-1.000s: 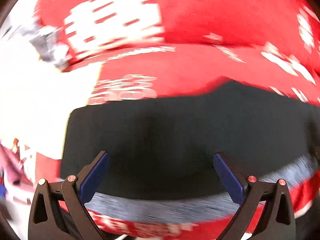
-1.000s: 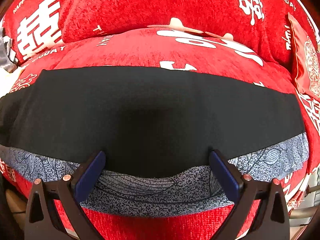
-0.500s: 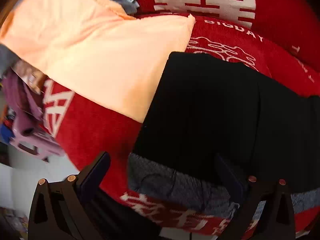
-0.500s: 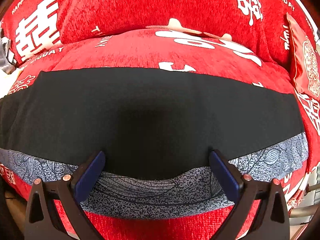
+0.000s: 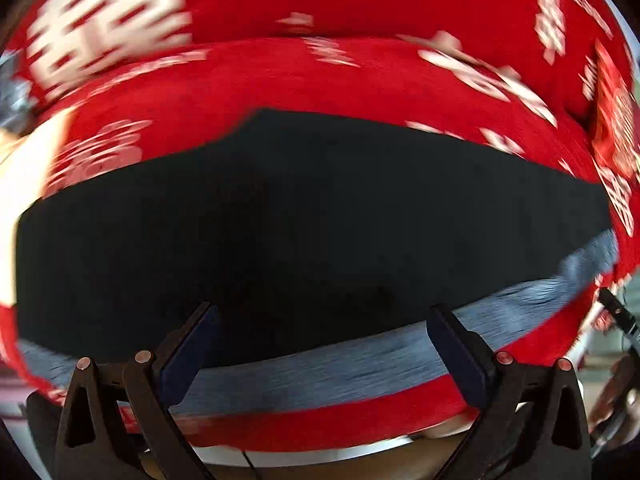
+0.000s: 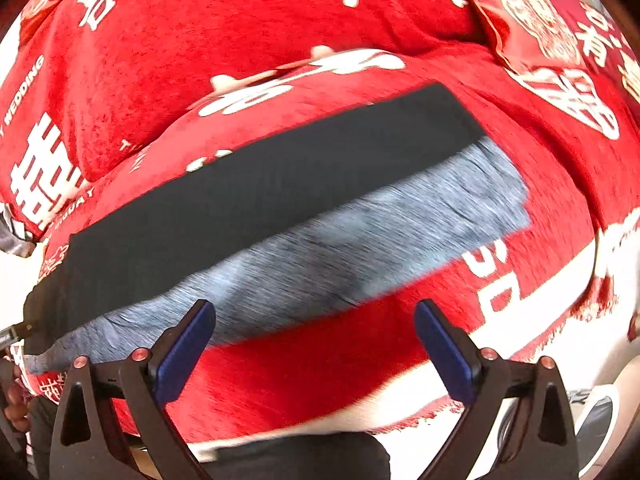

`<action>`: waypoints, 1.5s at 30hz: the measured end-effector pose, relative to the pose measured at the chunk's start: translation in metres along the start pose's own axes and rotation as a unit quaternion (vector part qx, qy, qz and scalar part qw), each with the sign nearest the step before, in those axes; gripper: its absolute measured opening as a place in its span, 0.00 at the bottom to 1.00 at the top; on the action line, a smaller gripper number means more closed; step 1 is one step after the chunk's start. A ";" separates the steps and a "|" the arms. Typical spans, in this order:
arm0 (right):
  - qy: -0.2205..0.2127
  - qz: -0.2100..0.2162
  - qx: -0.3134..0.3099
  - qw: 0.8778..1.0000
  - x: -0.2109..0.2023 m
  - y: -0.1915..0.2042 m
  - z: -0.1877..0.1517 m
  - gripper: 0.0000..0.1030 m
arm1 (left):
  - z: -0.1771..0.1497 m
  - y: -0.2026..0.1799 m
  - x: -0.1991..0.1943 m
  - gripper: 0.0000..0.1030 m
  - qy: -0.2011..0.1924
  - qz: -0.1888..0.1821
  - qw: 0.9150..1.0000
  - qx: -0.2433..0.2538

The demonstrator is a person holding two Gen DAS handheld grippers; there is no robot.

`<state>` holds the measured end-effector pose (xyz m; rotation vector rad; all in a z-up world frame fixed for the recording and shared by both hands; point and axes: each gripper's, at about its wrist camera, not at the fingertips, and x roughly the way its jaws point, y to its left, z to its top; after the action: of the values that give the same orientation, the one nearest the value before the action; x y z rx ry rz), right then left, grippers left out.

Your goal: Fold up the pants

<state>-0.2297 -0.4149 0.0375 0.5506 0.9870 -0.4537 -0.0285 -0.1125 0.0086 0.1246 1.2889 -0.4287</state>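
Black pants (image 5: 312, 216) lie flat lengthwise across a red sofa seat, over a grey-blue patterned cloth (image 5: 360, 364) whose front strip shows along their near edge. In the right wrist view the pants (image 6: 256, 184) run diagonally, with the patterned cloth (image 6: 360, 240) below them. My left gripper (image 5: 320, 344) is open, its blue pads hovering over the pants' near edge with nothing between them. My right gripper (image 6: 316, 340) is open too, above the red seat cover just in front of the patterned cloth. Both views are motion blurred.
The sofa cover (image 6: 240, 40) is red with white characters; a matching red cushion (image 6: 532, 16) leans at the back right. A pale peach cloth (image 5: 20, 168) lies at the left end. A person's hand (image 6: 16, 408) shows at the lower left.
The left gripper swung from the pants' left end back toward their middle. The right gripper moved right and back, so the pants' right end now shows diagonally. Both stayed open.
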 end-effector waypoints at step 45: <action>-0.102 0.096 0.052 0.989 0.054 -0.052 0.066 0.35 | 0.098 -0.148 0.078 1.00 0.001 0.080 0.996 0.040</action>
<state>-0.1915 -0.5024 0.0072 0.6729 0.7095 -0.3816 0.0204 -0.2983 -0.0163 0.2932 1.2541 -0.3418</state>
